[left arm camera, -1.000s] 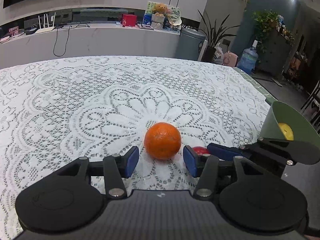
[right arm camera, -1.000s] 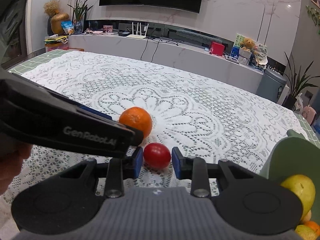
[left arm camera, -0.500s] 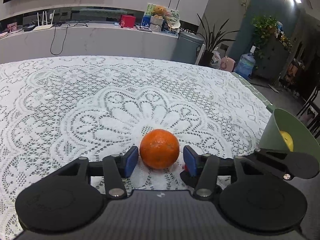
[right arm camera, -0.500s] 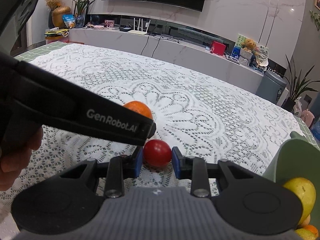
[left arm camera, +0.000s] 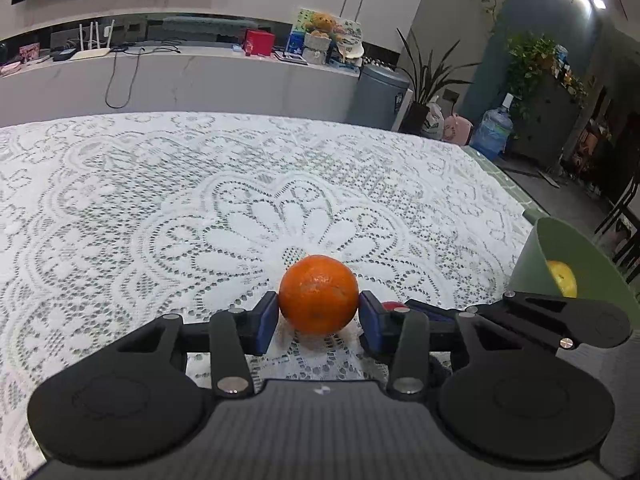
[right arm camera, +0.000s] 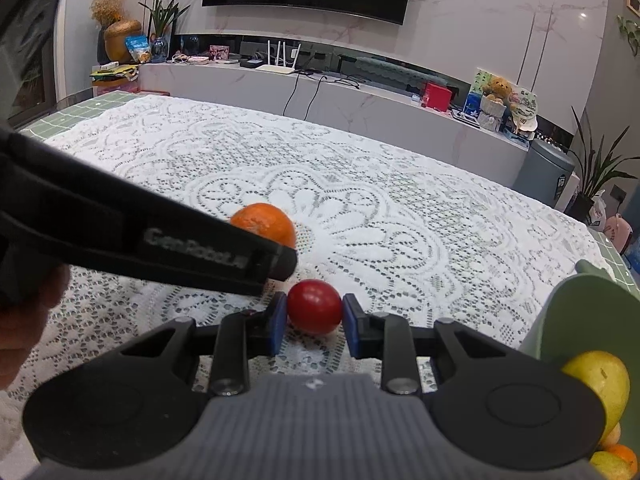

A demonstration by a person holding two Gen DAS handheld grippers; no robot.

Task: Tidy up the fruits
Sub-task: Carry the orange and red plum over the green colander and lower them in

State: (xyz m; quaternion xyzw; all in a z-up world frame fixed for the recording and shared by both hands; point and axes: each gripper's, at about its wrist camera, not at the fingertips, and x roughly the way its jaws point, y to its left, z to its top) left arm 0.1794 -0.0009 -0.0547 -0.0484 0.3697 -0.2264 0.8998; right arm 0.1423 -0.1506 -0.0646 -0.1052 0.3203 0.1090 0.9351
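An orange sits on the white lace tablecloth. My left gripper is around it, jaws closing, and both blue pads touch its sides. In the right wrist view the orange shows behind the left gripper's black finger. A small red fruit rests on the cloth, with my right gripper shut on it. From the left wrist view only a sliver of that red fruit shows. A green bowl at the right holds a yellow fruit and others.
The green bowl stands at the table's right edge, close to the right gripper's arm. A person's hand holds the left gripper at the lower left. A long counter runs beyond the table's far side.
The left gripper's jaws have narrowed from wide apart to touching the orange, after sliding forward around it. The right gripper has stayed shut on the red fruit.
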